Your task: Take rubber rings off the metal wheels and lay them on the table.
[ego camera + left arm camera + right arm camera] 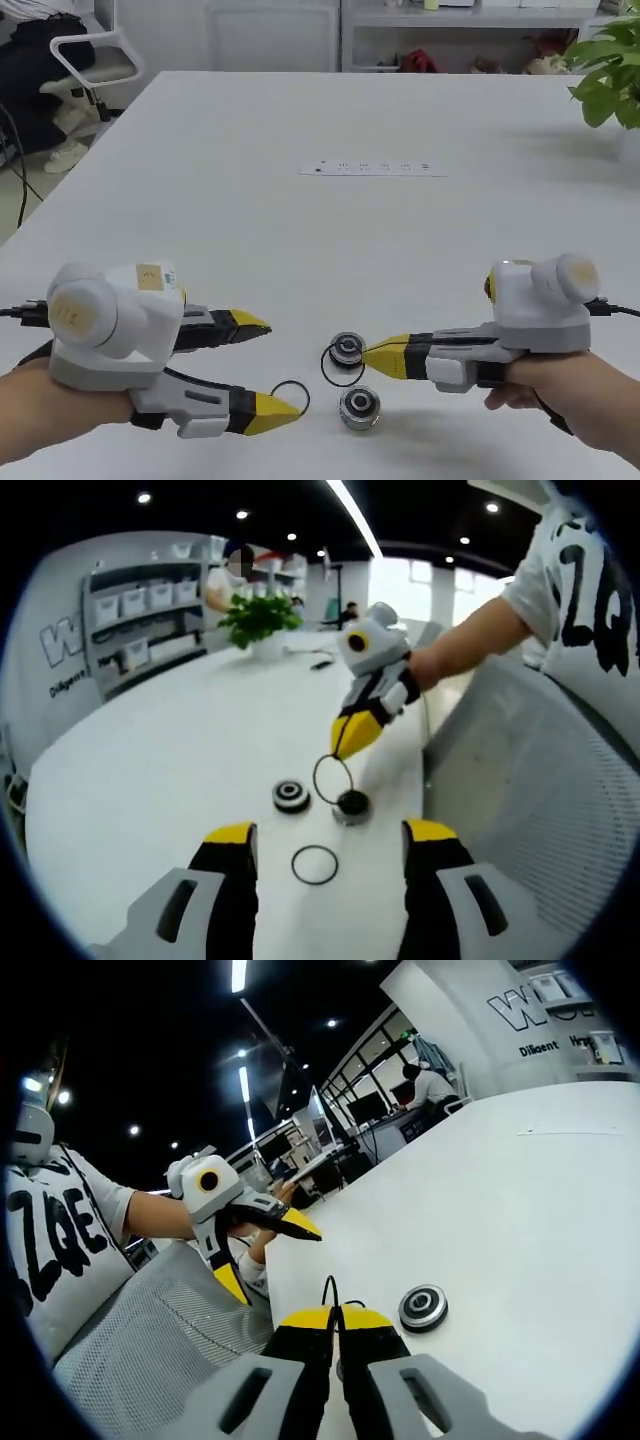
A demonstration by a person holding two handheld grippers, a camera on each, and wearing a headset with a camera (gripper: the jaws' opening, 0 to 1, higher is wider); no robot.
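The far wall bears a large "W" and "Diligen…"; the person's white shirt shows roughly "ZQE".

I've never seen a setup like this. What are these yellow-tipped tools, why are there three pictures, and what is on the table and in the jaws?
A person holds a hand tool with two jaws in each hand. The wide picture comes from a camera on the person's head. The two round ones come from cameras on the tools, looking along their jaws. On the white table lie a far wheel and a near wheel, both small and metal, and a loose rubber ring. The left gripper is open, with the loose ring by its lower jaw. The right gripper is shut on a second ring, held beside the far wheel.
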